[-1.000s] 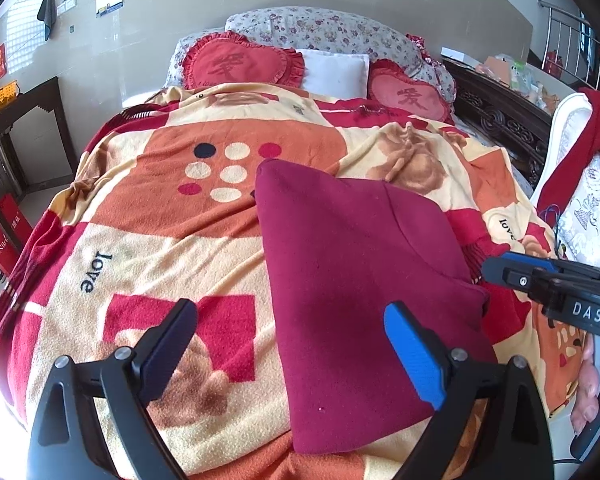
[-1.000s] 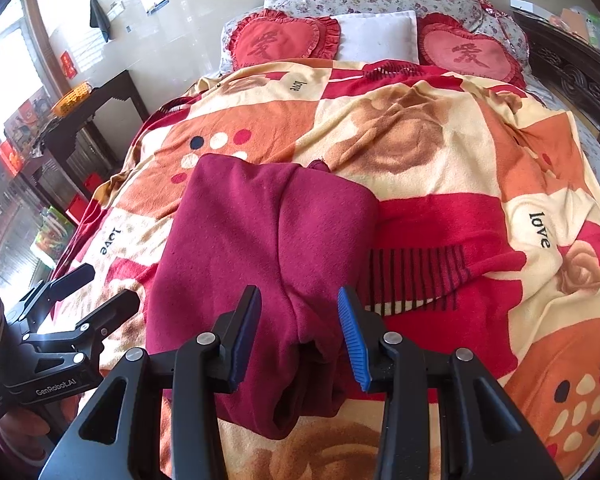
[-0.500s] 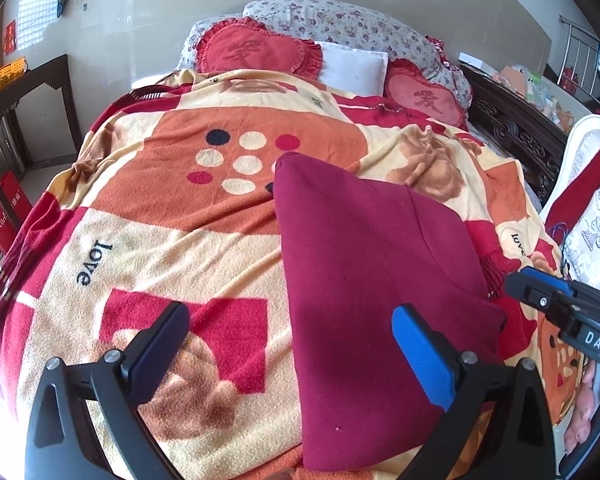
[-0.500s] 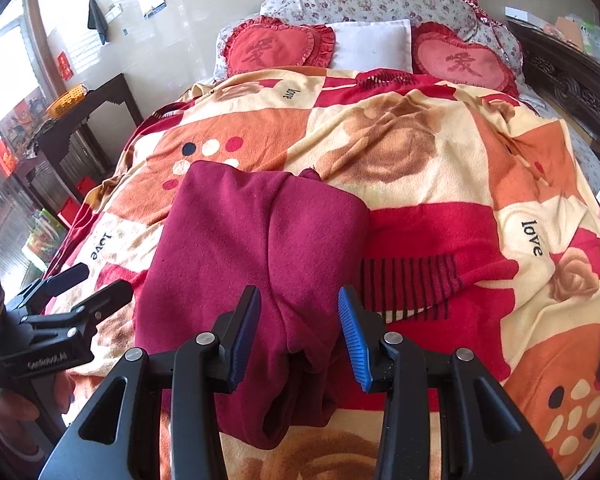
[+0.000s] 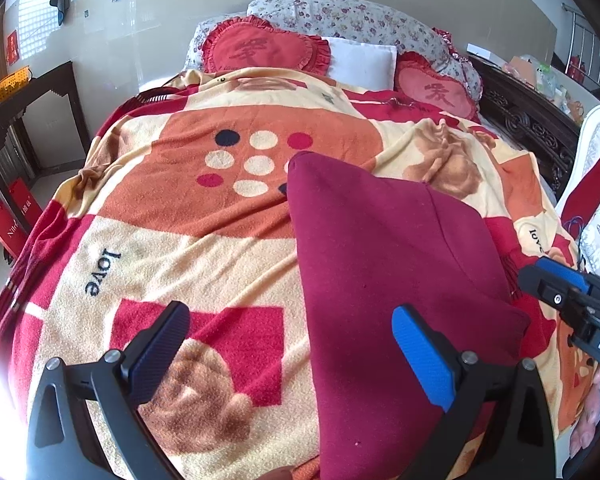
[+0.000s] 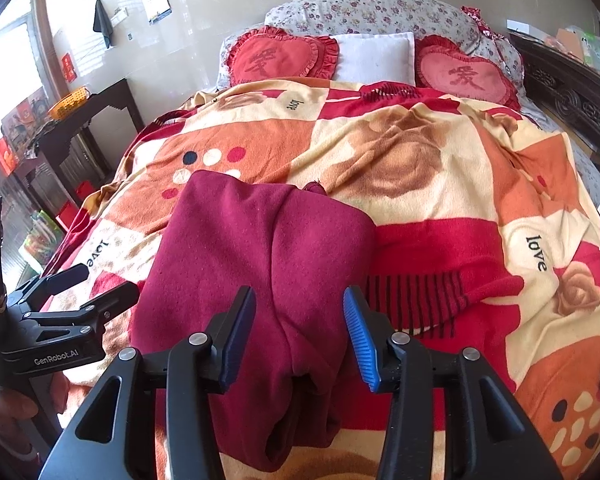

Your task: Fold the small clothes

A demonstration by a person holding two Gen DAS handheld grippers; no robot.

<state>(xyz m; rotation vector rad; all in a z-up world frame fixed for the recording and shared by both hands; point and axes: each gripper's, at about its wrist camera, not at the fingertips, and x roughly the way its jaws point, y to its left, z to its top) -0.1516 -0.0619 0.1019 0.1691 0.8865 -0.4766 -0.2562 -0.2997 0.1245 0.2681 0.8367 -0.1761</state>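
A dark red garment lies folded lengthwise on the patterned blanket; it also shows in the right wrist view. My left gripper is open and empty, above the garment's near left edge. My right gripper is open and empty, above the garment's near end, where its bunched hem lies. The right gripper shows at the right edge of the left wrist view. The left gripper shows at the left of the right wrist view.
The blanket covers a bed with two red heart cushions and a white pillow at the head. A dark side table stands left of the bed. A carved wooden bed frame runs along the right.
Both grippers have drawn back a little toward the near end of the bed and risen slightly. The garment has not moved. Both stay open.
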